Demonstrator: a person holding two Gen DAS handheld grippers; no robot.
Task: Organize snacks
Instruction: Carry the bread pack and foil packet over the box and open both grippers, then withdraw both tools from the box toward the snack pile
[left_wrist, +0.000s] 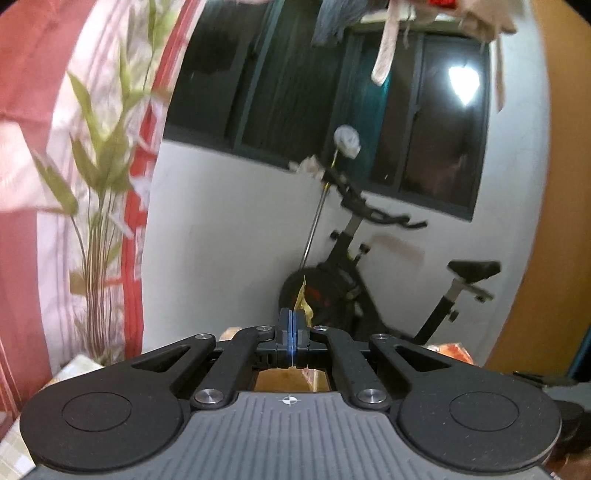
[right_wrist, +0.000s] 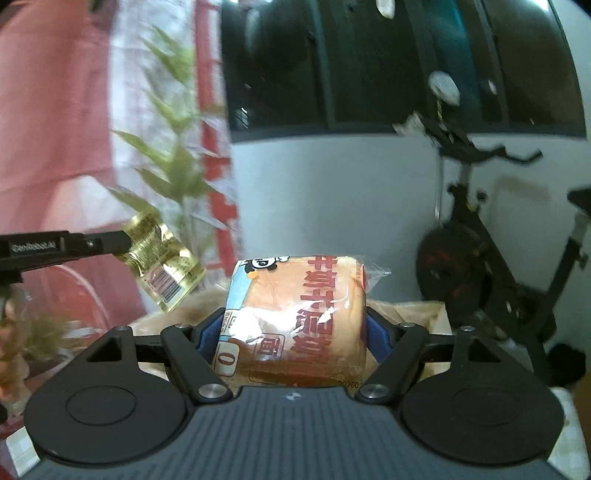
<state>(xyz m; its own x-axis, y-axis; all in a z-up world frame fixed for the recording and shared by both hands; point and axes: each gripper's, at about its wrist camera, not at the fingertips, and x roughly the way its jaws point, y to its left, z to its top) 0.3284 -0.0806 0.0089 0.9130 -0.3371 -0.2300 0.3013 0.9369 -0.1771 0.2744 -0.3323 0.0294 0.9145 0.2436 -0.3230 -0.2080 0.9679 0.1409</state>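
Right gripper: jaws stand wide and clamp a wrapped bread loaf between the blue pads, one on each flank.
Bread loaf: clear wrapper with red lettering and a panda drawing at the top left corner; it sits upright in the grip, raised in front of the camera.
Left gripper: jaws pressed together, pinching the edge of a gold foil packet, seen edge-on above the fingertips in the left wrist view.
Gold foil packet in right wrist view: it hangs tilted from the tip of the left gripper, barcode facing the camera, up and left of the loaf and apart from it.
Below the grippers: pale wrapped goods show behind the loaf, too blurred to name.
Left background: a pink and red curtain with a leafy plant in front of it.
Far wall: white, with a dark window above.
Far right: a black exercise bike stands against the wall.
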